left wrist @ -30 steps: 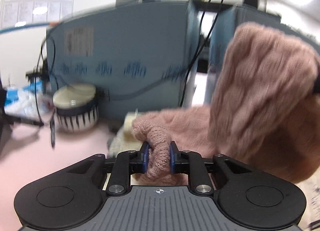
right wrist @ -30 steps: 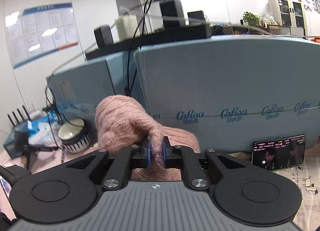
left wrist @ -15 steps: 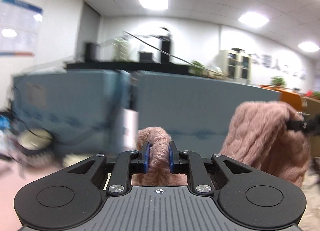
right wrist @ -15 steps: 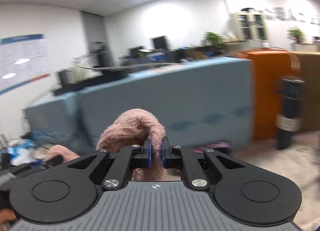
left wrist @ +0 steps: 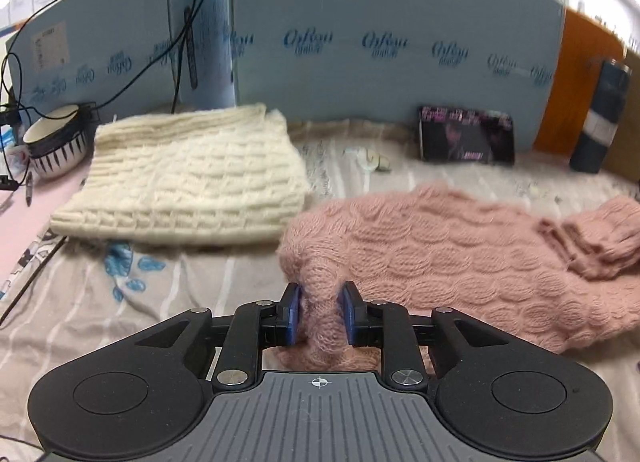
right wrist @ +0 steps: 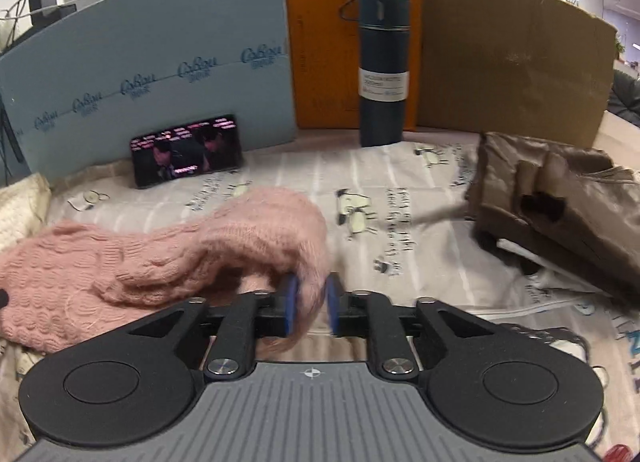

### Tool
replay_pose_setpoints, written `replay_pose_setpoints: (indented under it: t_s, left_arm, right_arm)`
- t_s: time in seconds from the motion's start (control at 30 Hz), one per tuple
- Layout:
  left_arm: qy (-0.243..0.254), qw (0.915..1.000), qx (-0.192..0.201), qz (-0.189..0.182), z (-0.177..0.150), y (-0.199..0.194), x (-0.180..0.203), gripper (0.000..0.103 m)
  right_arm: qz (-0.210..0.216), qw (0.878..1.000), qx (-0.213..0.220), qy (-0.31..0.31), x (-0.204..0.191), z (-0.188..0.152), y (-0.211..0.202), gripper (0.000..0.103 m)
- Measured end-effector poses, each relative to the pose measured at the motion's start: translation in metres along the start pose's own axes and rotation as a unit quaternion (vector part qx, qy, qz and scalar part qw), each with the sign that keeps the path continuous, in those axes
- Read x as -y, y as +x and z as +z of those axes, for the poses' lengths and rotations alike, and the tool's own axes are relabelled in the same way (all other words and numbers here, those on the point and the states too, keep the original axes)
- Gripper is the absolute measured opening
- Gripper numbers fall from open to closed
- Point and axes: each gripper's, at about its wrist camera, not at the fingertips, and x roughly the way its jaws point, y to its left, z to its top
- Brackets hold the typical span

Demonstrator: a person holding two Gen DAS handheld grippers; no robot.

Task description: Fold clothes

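Left wrist view: the left claw (left wrist: 319, 314) is seen with its blue pads (left wrist: 293, 312) parted, its jaws having just been opening; a fold of the pink sweater (left wrist: 460, 258) stands between them, fuzz brushing both pads, though whether it is still pinched cannot be told. The release is judged to follow from the sweater having been laid on the table (left wrist: 168, 302), so that a fold can be begun. The sweater is spread to the right over a striped, printed sheet, its cuff (left wrist: 600, 238) bunched at the far end. The knit is soft, hairy and scalloped. Beside it, up and to the left, a cream sweater (left wrist: 188, 177) lies already folded into a thick, ribbed slab. A striped bowl (left wrist: 56, 141) is set at the left edge, and a phone (left wrist: 466, 139) is propped against a blue foam board (left wrist: 380, 41).

Right wrist view: the right claw (right wrist: 312, 308) is likewise narrowly parted, its jaws having just been opening, with a rounded edge of the pink sweater (right wrist: 160, 258) lying between them against the left pad. A dark flask (right wrist: 382, 69) stands upright at the back, and a brown garment (right wrist: 560, 201), smooth and stiffly creased, lies well apart on the right.
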Motion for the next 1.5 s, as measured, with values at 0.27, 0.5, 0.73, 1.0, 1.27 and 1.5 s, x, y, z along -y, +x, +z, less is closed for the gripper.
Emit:
replay_pose_setpoints:
  t_s: [0.27, 0.5, 0.73, 1.0, 1.27, 1.5]
  left_arm:
    - [-0.022, 0.9993, 0.020, 0.022, 0.012, -0.006, -0.008, 0.068]
    - [-0.041, 0.9987, 0.005, -0.030, 0.020, 0.009, -0.013, 0.078]
    - [-0.042, 0.9958, -0.029, -0.076, 0.017, 0.033, 0.004, 0.078]
    - [0.011, 0.9988, -0.007, -0.047, 0.012, 0.030, 0.031, 0.034]
    - [-0.003, 0.9974, 0.066, -0.031, 0.031, -0.004, 0.014, 0.022]
    - [0.011, 0.9990, 0.042, -0.008, 0.029, -0.007, -0.003, 0.022]
  right_arm:
    - [0.085, 0.995, 0.006, -0.057, -0.022, 0.006, -0.001, 0.077]
    - [0.162, 0.978, -0.057, -0.122, -0.082, -0.002, 0.045, 0.081]
    - [0.126, 0.985, -0.083, -0.085, -0.080, -0.008, 0.078, 0.075]
    - [0.087, 0.995, -0.036, -0.029, -0.040, 0.000, 0.069, 0.015]
    - [0.090, 0.989, 0.100, 0.067, 0.022, 0.061, 0.014, 0.015]
    - [0.057, 0.967, 0.175, 0.176, 0.081, 0.076, -0.024, 0.015]
